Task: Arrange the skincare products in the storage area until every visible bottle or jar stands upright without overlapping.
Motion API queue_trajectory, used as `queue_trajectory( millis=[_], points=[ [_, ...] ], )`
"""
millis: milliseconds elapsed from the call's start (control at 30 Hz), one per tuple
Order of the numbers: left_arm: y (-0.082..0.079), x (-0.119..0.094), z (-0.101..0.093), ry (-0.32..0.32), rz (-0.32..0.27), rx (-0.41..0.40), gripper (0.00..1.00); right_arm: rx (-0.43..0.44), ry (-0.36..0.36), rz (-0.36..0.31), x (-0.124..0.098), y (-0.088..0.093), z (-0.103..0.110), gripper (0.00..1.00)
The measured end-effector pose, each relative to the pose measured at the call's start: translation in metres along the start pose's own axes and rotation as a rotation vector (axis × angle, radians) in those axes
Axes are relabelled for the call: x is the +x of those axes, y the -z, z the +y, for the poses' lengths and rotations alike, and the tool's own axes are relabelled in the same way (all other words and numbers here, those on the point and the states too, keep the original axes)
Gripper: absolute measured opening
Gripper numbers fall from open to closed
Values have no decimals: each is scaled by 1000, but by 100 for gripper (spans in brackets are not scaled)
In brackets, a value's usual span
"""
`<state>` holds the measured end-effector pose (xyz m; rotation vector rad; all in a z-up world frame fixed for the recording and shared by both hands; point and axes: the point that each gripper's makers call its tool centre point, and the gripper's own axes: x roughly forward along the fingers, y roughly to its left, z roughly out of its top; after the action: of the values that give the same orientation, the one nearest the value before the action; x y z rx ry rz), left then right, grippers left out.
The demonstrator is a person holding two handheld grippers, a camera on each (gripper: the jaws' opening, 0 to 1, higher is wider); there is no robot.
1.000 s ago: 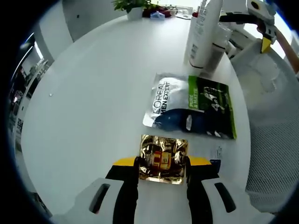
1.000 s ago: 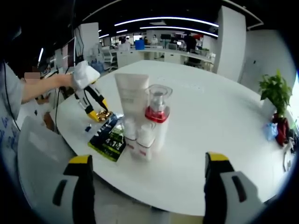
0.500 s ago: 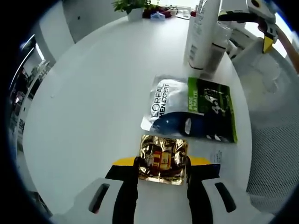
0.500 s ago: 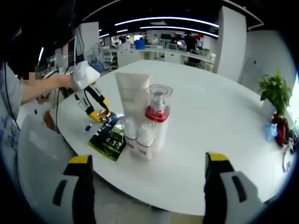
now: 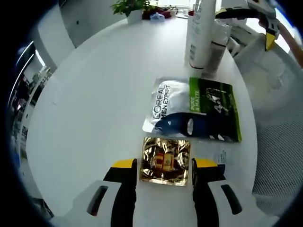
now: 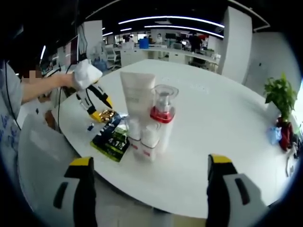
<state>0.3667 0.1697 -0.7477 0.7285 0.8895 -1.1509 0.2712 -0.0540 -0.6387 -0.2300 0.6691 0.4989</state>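
A gold foil sachet [image 5: 165, 161] lies flat on the white round table [image 5: 94, 94], between the jaws of my left gripper [image 5: 164, 164]. The jaws stand slightly apart from its edges, so the gripper is open. Just beyond it lies a L'Oréal Men Expert sachet [image 5: 194, 109], white, green and dark blue. A tall white tube [image 6: 136, 97], a clear pump bottle with a red collar [image 6: 162, 118] and small white bottles [image 6: 142, 138] stand upright in a tight group. My right gripper [image 6: 150, 163] hangs wide open off the table edge, short of that group, holding nothing.
A person's arm [image 6: 45, 87] holds the left gripper [image 6: 97, 106] at the table's left edge. A potted plant [image 6: 279, 94] and small items sit at the far right of the table. A mesh chair [image 5: 279, 156] stands beside the table. Office desks fill the background.
My left gripper's jaws have spread apart and let go of the gold sachet, which stays flat on the table. The right gripper view has shifted only slightly.
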Motion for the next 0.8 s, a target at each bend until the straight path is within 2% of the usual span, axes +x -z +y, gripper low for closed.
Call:
queue_trajectory(
  millis=[433, 800],
  points=[
    [-4, -19, -6, -27, -40, -6, 43, 6, 4, -11, -3, 0, 2, 98],
    [-10, -42, -11, -80, -87, -37, 49, -9, -3, -21, -4, -4, 6, 98]
  ],
)
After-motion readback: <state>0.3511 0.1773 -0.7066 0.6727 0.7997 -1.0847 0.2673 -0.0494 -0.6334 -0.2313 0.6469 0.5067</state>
